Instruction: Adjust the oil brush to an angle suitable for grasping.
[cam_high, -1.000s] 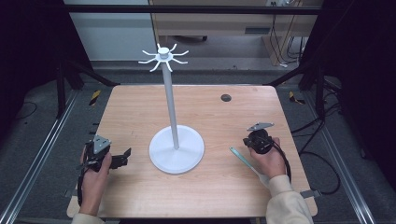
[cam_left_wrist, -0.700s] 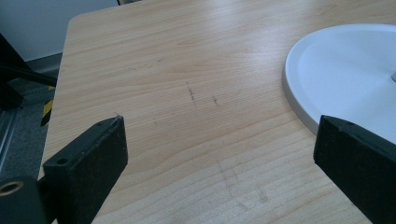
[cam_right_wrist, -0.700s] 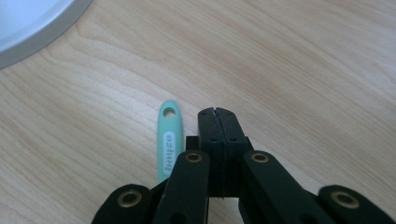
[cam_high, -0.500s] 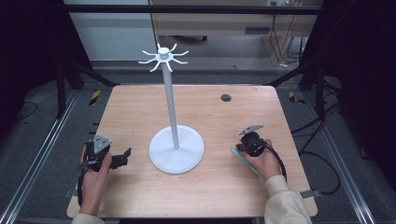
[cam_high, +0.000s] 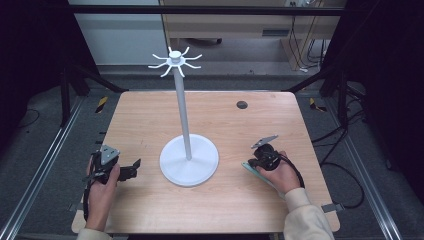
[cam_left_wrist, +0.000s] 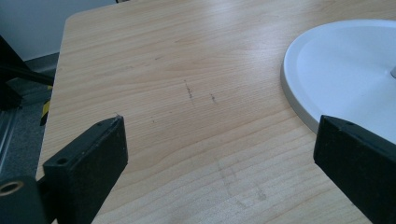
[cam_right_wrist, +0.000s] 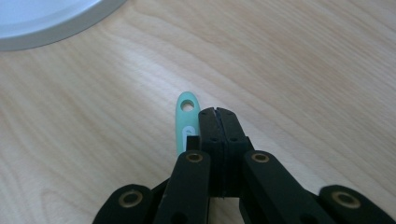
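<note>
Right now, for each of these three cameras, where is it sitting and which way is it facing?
High view: above the person's side, facing forward and down on the wooden table, white hook stand, both hands, left gripper, right gripper.
Left gripper view: rides the left gripper, looking along its spread black fingers toward the stand's base.
Right gripper view: rides the right gripper, looking down its closed fingers beside a green handle with a hanging hole.
Shared: all show the tabletop and the stand's white base.
</note>
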